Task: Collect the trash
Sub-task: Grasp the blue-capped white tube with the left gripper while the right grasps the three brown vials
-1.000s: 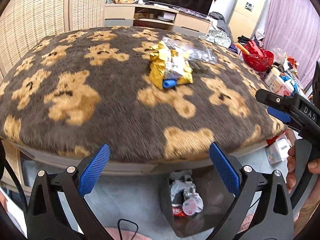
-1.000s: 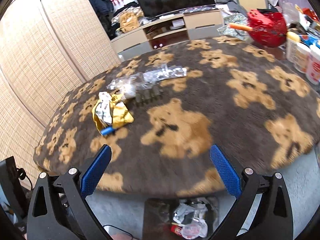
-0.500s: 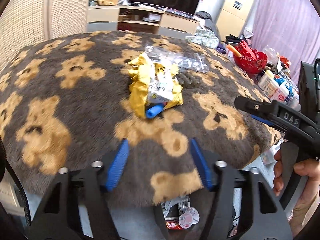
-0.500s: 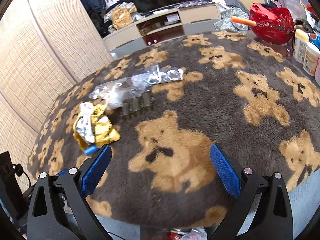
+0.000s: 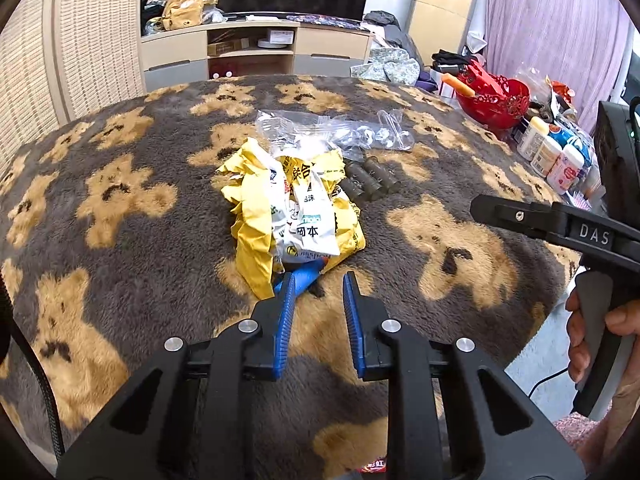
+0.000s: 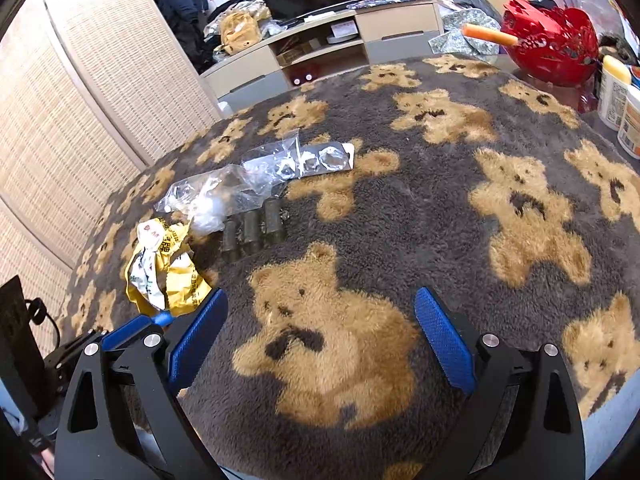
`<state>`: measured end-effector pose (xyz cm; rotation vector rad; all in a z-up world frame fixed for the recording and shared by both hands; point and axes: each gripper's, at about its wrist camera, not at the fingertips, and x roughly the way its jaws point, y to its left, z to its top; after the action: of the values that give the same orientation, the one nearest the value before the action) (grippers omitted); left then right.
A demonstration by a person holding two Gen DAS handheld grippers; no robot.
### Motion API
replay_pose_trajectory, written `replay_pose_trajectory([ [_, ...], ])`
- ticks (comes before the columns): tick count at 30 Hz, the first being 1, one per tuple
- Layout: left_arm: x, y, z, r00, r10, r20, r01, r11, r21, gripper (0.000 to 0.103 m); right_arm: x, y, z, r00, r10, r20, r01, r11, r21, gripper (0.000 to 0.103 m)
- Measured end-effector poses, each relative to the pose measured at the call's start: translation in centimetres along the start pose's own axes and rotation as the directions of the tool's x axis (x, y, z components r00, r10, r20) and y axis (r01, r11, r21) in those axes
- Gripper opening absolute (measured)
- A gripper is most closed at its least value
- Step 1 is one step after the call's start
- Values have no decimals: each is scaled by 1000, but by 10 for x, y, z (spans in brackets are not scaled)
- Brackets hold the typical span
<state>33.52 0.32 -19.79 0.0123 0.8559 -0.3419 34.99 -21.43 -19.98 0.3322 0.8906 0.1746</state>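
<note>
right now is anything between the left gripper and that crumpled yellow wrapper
Nothing visible. The left gripper, jaws closing with nothing between them, sits just short of the yellow wrapper. Only bare bear-print blanket lies between; the small blue piece lies at the wrapper's near edge.

My bear-print blanket (image 6: 420, 216) covers the table. Red basket (image 6: 552, 46) (carrot inside) far right. My TV cabinet (image 5: 256, 50) behind.

Crinkled glossy yellow wrapper (image 5: 294, 216), clear shiny plastic bags (image 5: 332, 136), shaggy plush blanket (image 5: 120, 200)
</note>
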Motion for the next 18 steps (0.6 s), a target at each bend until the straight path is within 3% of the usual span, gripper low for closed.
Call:
replay_pose_trajectory([
  [13,17,6,7,999,19,-34,-17,998,67,27,26,4,19,1000,12,-24,-13,1000,-5,95],
  [18,27,4,1,999,10,-54,-7,997,71,27,51,9,28,997,22,-70,-22,1000,6,84],
])
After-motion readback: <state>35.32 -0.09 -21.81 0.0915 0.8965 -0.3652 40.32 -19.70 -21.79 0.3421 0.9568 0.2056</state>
